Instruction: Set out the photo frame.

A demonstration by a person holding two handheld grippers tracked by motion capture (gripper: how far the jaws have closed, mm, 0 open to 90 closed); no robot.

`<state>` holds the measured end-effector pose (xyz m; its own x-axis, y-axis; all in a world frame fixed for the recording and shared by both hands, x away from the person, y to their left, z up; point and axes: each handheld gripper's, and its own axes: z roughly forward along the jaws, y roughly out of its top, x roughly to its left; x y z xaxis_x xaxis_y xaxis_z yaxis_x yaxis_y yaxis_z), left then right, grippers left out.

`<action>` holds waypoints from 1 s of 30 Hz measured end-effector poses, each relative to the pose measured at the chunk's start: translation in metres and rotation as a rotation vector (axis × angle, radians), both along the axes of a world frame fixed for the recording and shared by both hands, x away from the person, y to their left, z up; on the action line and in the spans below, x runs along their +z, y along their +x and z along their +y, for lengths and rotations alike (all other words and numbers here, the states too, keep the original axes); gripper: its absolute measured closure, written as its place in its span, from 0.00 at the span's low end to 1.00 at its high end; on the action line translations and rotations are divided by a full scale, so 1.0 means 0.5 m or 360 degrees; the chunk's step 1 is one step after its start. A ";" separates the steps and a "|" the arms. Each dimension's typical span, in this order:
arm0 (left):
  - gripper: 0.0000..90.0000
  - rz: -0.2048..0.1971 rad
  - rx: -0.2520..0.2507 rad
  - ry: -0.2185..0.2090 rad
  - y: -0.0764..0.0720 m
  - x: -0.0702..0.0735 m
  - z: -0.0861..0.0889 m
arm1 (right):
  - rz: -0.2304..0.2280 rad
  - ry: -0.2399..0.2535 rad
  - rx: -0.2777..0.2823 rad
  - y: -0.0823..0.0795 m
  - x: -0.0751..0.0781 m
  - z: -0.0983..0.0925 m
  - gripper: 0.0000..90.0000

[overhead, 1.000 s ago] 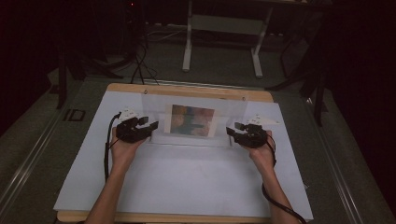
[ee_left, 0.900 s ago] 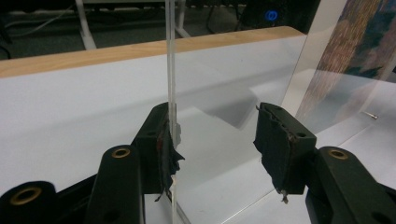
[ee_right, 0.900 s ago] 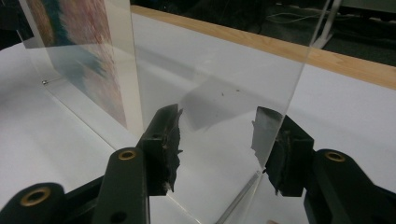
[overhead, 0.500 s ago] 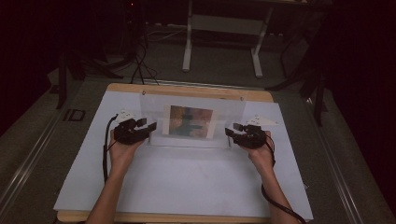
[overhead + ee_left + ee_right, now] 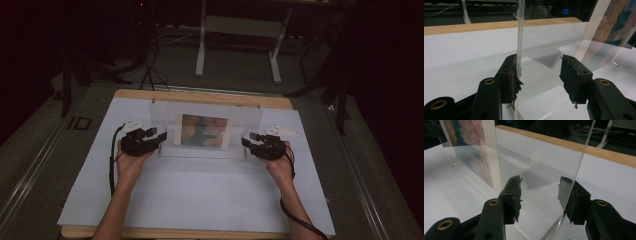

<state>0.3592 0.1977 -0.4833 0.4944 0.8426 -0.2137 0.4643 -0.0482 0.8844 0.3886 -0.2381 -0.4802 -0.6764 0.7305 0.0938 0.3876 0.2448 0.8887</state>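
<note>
Clear picture frame stands upright on the white counter, between both hands. Judged stiff, light, slippery and scratch-prone; grip its side edges. Left hand-held gripper and right hand-held gripper straddle those edges, jaws apart, not clamping.

Printed picture perhaps blurred, subject unreadable.

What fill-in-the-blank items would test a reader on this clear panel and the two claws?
1. The clear panel stands upright on a ____ sheet.
2. The left claw has its jaws ____, the panel's edge by one pad.
3. Inside the panel sits a colourful ____.
4. The right claw is at the panel's ____ end.

Missing: white; open; picture; right
</note>
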 end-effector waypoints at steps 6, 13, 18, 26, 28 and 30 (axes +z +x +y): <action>0.49 -0.0010 0.0008 0.0016 0.000 -0.001 0.006 | 0.0009 -0.0056 -0.0008 -0.001 -0.004 0.001 0.54; 0.48 -0.0018 0.0023 -0.0016 0.000 0.002 0.022 | -0.0001 -0.0043 -0.0014 -0.004 0.004 -0.012 0.52; 0.48 -0.0033 0.0034 -0.0054 -0.003 0.008 0.036 | -0.0028 -0.0034 -0.0023 -0.008 0.016 -0.026 0.51; 0.50 -0.0070 0.0022 -0.0069 -0.011 0.022 0.053 | -0.0033 -0.0007 -0.0047 -0.010 0.027 -0.053 0.51; 0.51 -0.0080 0.0015 -0.0071 -0.012 0.023 0.058 | -0.0038 0.0002 -0.0058 -0.010 0.029 -0.061 0.51; 0.52 -0.0087 0.0003 -0.0079 -0.014 0.025 0.065 | -0.0039 0.0013 -0.0066 -0.011 0.032 -0.069 0.51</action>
<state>0.3523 0.2302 -0.4708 0.5047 0.8326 -0.2280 0.4154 -0.0027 0.9097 0.3830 -0.2726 -0.4643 -0.6476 0.7574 0.0836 0.3752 0.2214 0.9001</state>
